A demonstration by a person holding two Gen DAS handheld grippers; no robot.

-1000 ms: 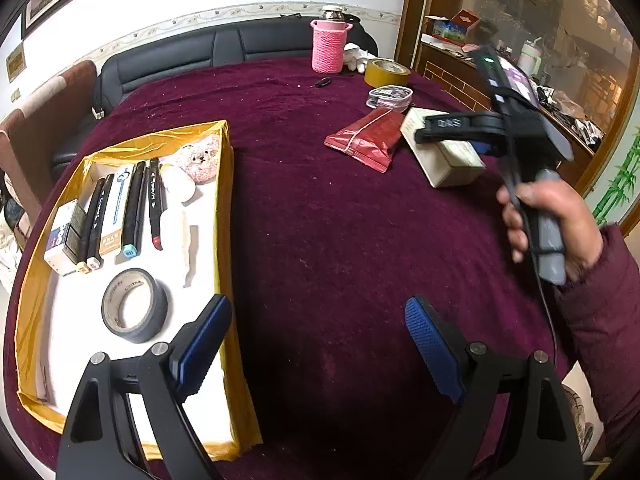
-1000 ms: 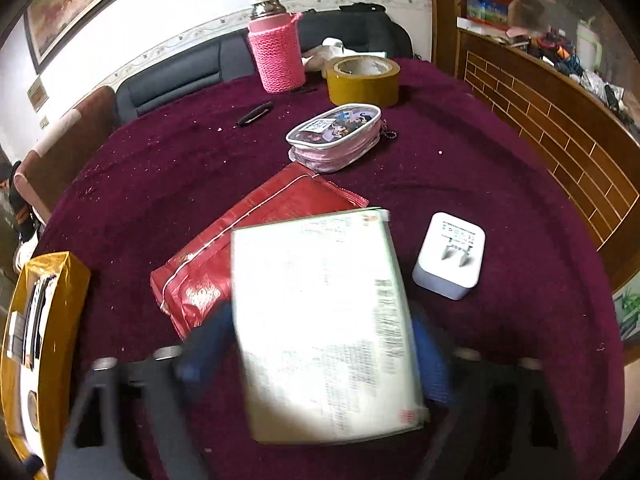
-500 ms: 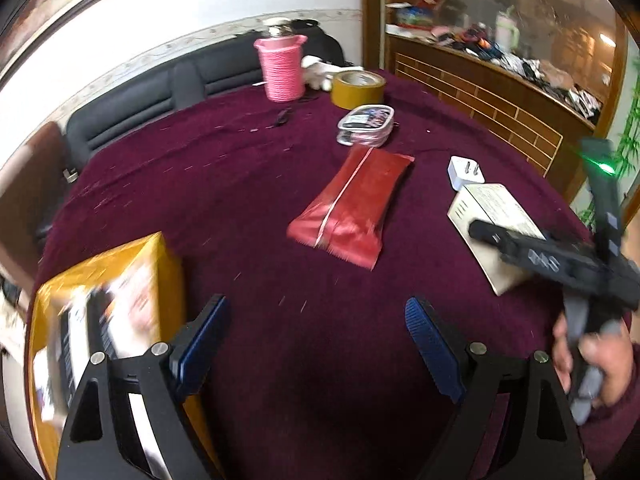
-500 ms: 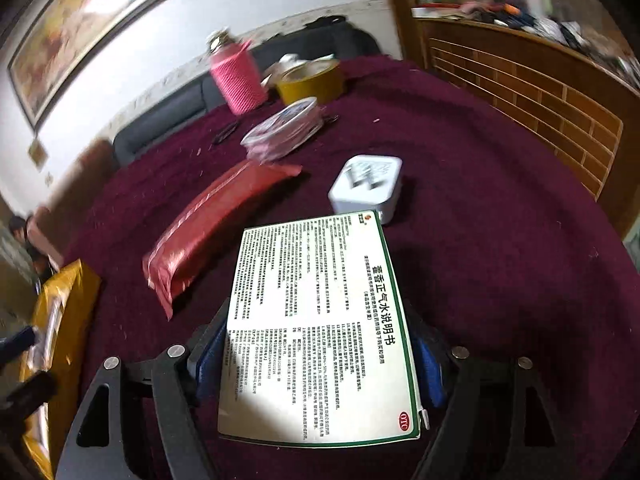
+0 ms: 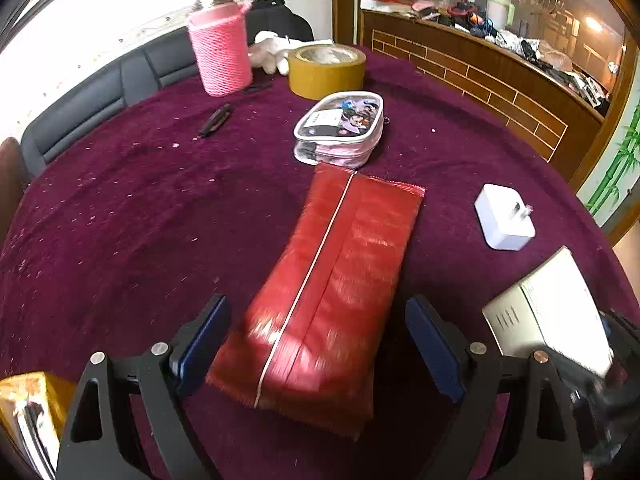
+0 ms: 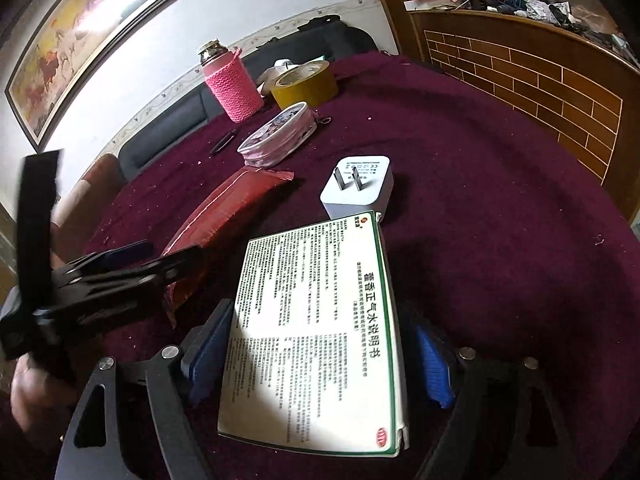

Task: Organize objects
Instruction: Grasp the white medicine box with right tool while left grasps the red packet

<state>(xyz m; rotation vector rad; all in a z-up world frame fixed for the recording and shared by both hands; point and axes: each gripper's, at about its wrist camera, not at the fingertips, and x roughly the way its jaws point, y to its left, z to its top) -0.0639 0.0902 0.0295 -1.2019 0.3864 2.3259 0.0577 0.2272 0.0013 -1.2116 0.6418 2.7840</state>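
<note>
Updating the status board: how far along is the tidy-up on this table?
Done: the yellow tray holds some items, blurred at the frame edge. In hand: the left claw is open astride the red packet, not gripping; the right claw has just been opening its jaws around the white printed box, which seems to rest on the cloth. Left: plug adapter, clear pouch, tape roll.

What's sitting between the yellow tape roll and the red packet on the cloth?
The clear zip pouch lies between the yellow tape roll and the red packet, its near edge right at the packet's far end. The left wrist view shows it best.
</note>
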